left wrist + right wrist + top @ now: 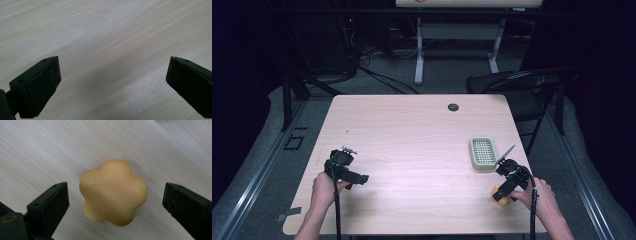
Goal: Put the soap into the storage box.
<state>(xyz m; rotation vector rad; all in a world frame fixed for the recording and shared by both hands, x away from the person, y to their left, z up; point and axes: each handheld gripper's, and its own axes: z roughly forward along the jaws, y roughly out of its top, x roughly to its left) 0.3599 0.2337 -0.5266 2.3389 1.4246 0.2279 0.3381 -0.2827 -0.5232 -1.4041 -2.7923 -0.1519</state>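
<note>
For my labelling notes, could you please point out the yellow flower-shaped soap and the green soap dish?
yellow flower-shaped soap (pixel 113 192): right gripper view, middle of its top face.
green soap dish (pixel 482 151): high view, its slotted centre.

A pale wooden table (pixel 412 150) carries a green slatted tray (pixel 483 153) and, near it, a yellow flower-shaped soap (pixel 113 192).
</note>
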